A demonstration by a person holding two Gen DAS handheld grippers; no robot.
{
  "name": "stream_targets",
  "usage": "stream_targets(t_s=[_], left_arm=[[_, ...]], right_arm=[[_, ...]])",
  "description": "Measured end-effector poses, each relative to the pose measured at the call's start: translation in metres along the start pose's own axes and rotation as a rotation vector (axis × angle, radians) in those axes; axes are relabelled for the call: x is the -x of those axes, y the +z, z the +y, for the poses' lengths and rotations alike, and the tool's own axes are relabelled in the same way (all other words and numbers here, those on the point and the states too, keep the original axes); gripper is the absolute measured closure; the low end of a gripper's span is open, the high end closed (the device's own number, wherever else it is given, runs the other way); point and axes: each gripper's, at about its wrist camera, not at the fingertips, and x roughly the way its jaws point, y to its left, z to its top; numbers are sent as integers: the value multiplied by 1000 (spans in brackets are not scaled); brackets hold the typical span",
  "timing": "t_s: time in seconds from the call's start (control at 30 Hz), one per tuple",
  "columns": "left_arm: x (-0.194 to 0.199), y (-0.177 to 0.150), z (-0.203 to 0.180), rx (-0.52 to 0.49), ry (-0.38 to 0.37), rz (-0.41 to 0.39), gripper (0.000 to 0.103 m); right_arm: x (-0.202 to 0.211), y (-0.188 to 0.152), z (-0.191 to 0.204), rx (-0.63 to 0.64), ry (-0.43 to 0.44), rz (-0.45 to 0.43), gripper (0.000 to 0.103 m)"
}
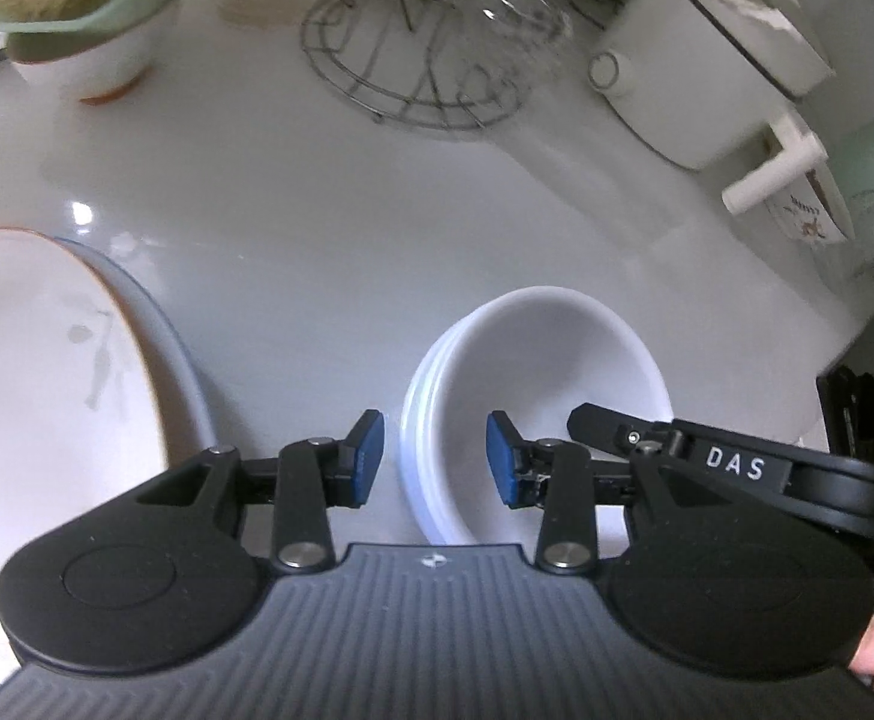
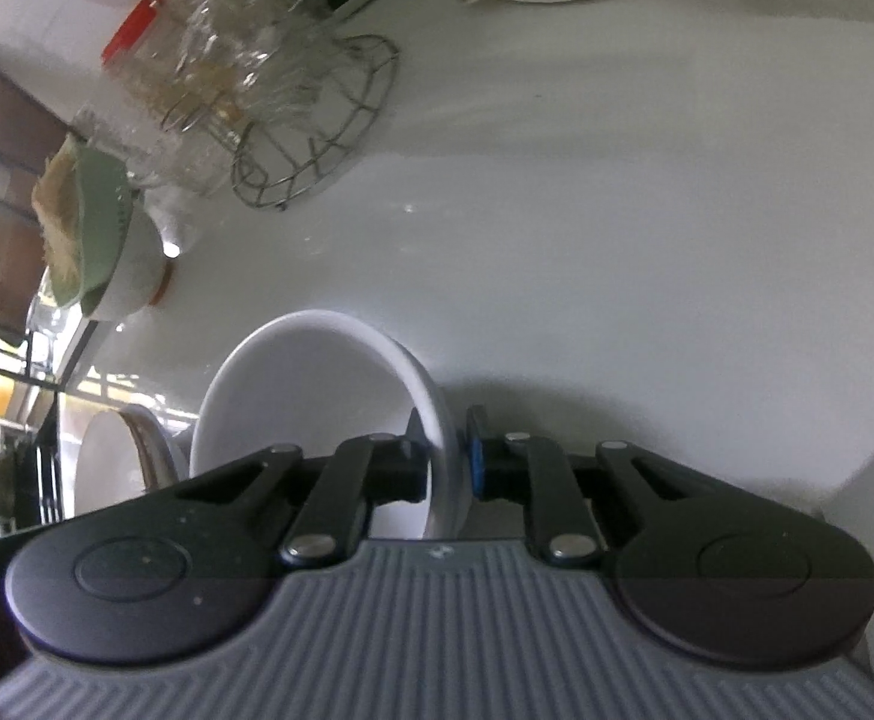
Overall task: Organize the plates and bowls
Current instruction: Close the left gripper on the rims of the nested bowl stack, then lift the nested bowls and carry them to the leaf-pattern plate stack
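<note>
Right gripper (image 2: 444,459): fingers pinched on the rim of the top white ceramic bowl (image 2: 317,396), one finger inside the wall, the blue pad outside. That bowl sits in a nested stack of white bowls (image 1: 532,396) on the glossy white surface (image 1: 329,228).

Left gripper (image 1: 435,456): fingers spread, holding nothing, straddling the stack's near-left rim.

Stacked plates, white with an orange rim over a blue-rimmed one (image 1: 47,372), lie to the left, apart from the bowls.

Risks, as judged:
- Rim grip is thin on glazed ceramic; bowl may pivot or slip when lifted.
- Nested bowls could stick and lift together, then drop.
- Left fingers could knock the stack.
- Wire rack with glasses (image 1: 431,60) stands behind; a wide swing could hit it.

Writing: "DAS" in white on the right gripper's arm, left view. Nothing else legible.
</note>
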Motion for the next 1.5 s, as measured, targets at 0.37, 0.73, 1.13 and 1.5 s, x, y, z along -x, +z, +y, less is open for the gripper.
stream_targets(t_s=[0.37, 0.73, 1.13, 1.5], left_arm=[[-18, -8, -10, -21, -50, 37, 63], [6, -21, -7, -43, -87, 22, 83], [51, -29, -7, -76, -131, 20, 83], [106, -31, 17, -78, -153, -17, 83]], right_arm=[[16, -15, -8, -9, -17, -25, 88], [34, -33, -5, -19, -47, -41, 88], [74, -50, 14, -31, -71, -93, 88], [97, -60, 59, -1, -69, -141, 88]])
